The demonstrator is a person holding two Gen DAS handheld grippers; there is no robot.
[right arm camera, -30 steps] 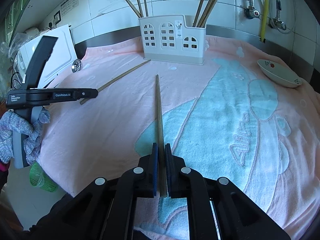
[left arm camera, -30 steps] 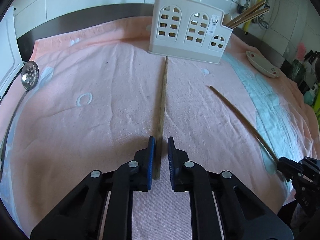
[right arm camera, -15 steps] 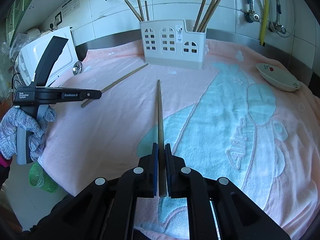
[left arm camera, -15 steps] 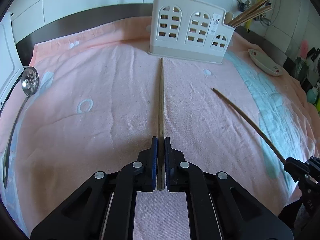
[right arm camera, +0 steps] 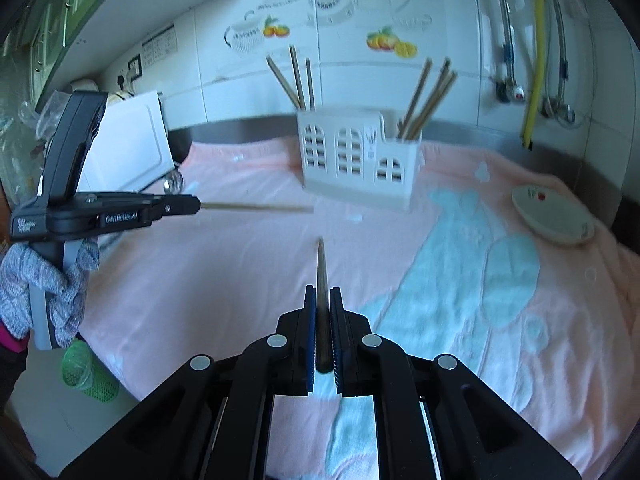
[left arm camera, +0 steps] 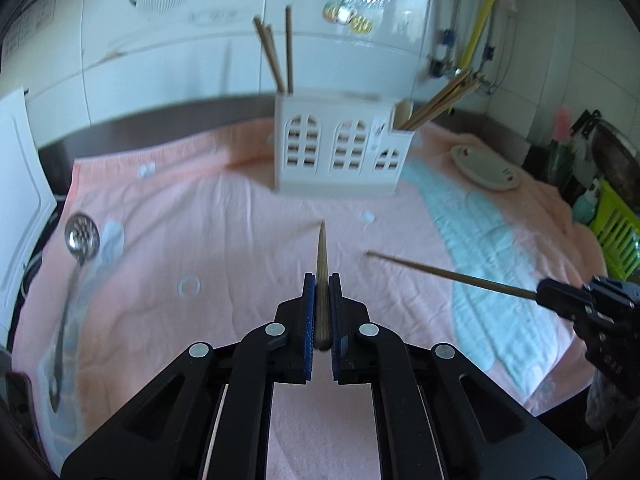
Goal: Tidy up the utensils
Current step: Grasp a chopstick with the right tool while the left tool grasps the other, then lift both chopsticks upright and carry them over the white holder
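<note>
Left gripper point(left arm camera: 321, 304): its blue pads are being pressed together on the thick end of a chopstick point(left arm camera: 321, 256), which is being held clear of the cloth and pointing straight ahead along the fingers toward the holder.
Left chopstick: its butt is being gripped deep between the pads, its thin tip is reaching forward just short of the holder's base; seen from the right wrist view point(right arm camera: 256, 208), it is being carried level, above the towel.
Right gripper point(right arm camera: 323, 312): it is being kept clamped on a second chopstick point(right arm camera: 321, 268) — the thick end between the pads, the tip aimed at the holder.
Right chopstick: in the left wrist view point(left arm camera: 448, 274) it is being held slanted above the towel, jutting from the right gripper at the frame's right edge.
Utensil holder point(left arm camera: 340, 152): it is standing upright on the far part of the pink towel point(left arm camera: 200, 240), with chopsticks already leaning in its left and right compartments.
Slotted spoon point(left arm camera: 78, 248): it is lying on the towel's left side, well apart from both grippers.
Small dish point(right arm camera: 552, 216): it is resting on the towel to the right of the holder — apart from it.
</note>
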